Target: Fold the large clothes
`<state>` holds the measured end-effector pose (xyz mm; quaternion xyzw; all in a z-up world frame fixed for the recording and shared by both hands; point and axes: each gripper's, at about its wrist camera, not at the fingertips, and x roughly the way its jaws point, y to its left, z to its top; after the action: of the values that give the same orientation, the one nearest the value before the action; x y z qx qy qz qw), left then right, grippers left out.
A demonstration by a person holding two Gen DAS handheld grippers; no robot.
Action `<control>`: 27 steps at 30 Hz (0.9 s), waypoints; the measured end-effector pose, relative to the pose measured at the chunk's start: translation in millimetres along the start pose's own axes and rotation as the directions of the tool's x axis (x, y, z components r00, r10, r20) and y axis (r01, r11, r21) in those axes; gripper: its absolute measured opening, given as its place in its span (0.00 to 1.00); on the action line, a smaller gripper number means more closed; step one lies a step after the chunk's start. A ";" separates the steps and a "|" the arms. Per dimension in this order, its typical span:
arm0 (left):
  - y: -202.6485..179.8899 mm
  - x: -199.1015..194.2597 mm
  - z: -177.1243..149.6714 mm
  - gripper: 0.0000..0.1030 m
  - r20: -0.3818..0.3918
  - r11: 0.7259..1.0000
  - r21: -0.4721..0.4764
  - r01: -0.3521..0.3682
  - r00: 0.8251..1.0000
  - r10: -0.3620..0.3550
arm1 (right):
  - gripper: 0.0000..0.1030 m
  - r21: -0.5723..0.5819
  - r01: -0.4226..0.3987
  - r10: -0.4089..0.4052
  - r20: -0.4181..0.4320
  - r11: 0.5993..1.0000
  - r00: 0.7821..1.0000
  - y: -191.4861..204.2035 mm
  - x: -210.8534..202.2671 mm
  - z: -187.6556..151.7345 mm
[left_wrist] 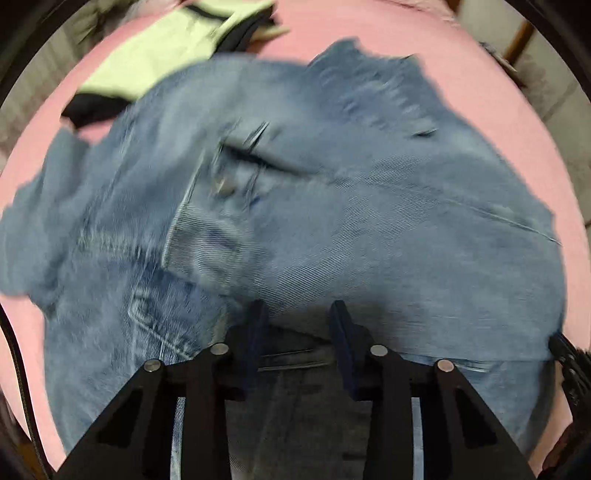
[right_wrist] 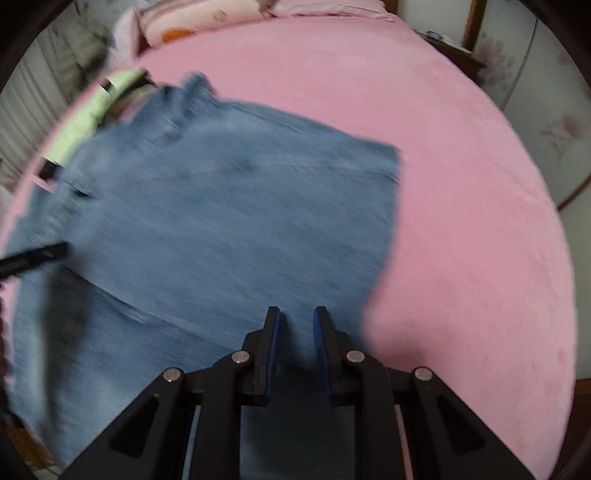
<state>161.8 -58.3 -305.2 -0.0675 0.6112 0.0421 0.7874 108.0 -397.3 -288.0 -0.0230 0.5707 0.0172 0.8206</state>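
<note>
Item: faded blue denim jeans point(right_wrist: 221, 206), partly folded on my pink bed point(right_wrist: 461, 221), further folds pending; left gripper point(left_wrist: 299, 314) fingers apart and right gripper point(right_wrist: 295, 317) fingers narrowly parted, both empty at six o'clock.

- A bedroom in a home: a wide bed point(right_wrist: 461, 184) under a pink sheet fills both views.
- Pillows point(right_wrist: 192, 22) in pale pink cases lie at its far end.
- Blue jeans point(right_wrist: 229, 206) and a light green garment point(left_wrist: 159, 48) lie spread on it.
- Wood-framed panels with a floral pattern point(right_wrist: 532, 110) stand beside the bed.
</note>
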 end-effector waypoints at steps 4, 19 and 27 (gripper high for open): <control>0.0 -1.6 -1.1 0.32 0.008 1.000 -0.003 -0.001 1.000 0.001 | 0.00 -0.013 -0.013 0.013 -0.002 1.000 1.000 -10.9 -0.8 -6.8; -41.4 -115.0 -11.6 0.68 0.089 0.998 0.059 -0.030 0.996 0.025 | 0.05 0.039 -0.076 0.075 0.026 0.996 0.997 -10.4 -85.8 13.8; -78.2 -211.5 -27.3 0.79 0.151 0.996 0.087 0.030 0.988 -0.043 | 0.05 -0.005 -0.143 0.143 0.079 0.990 0.987 1.9 -156.4 28.7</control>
<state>94.7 -136.4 -102.8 -0.0419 0.5490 0.0069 0.8348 80.4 -394.0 -131.4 0.0190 0.5381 0.0768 0.8391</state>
